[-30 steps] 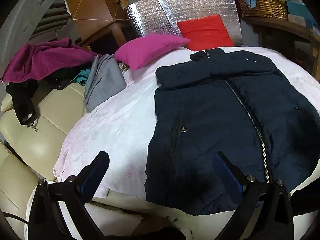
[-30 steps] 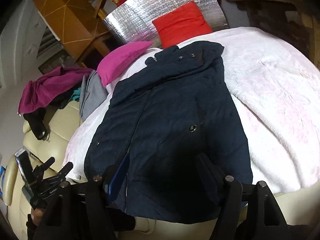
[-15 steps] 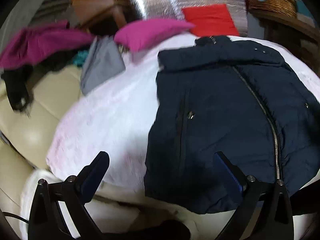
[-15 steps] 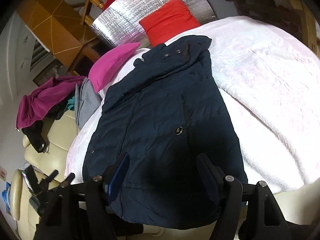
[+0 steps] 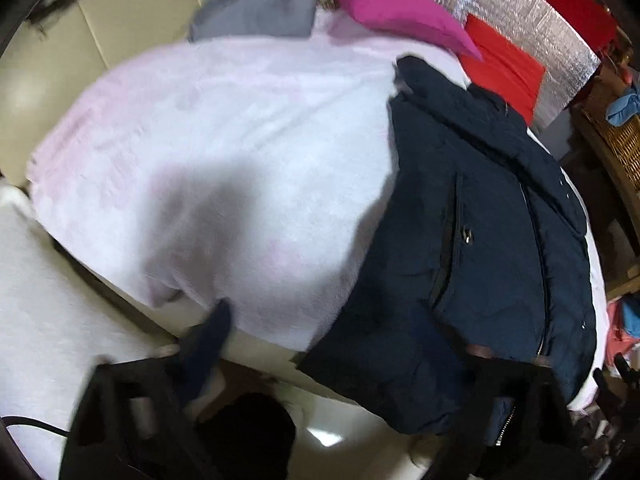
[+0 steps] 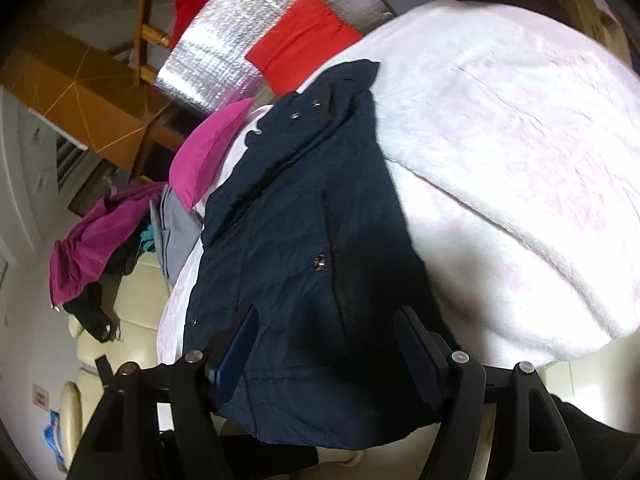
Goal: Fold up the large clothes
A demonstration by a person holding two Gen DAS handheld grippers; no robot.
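A dark navy zip jacket (image 5: 480, 240) (image 6: 288, 220) lies flat and zipped on a pale pink blanket (image 5: 240, 140) (image 6: 520, 140). Its hem hangs over the near edge. In the blurred left wrist view my left gripper (image 5: 340, 320) points steeply down at the hem's left corner. Its jaws are closing, one finger over the blanket edge and the other over the jacket, and no pad presses on cloth. My right gripper (image 6: 328, 320) stands open low over the hem, with the jacket's right lower part showing between its fingers (image 6: 416, 340).
A magenta pillow (image 5: 392, 8) (image 6: 204, 156) and a red cushion (image 5: 504, 68) (image 6: 304, 40) lie beyond the collar. A grey garment (image 5: 260, 8) and a purple one (image 6: 96, 236) are heaped on the cream sofa (image 6: 136, 292). A wicker basket (image 5: 616, 140) stands at the right.
The left gripper has dropped and rolled, so the jacket now sits to the right, and its fingers stand closer together. The right gripper has come nearer the hem and rolled a little.
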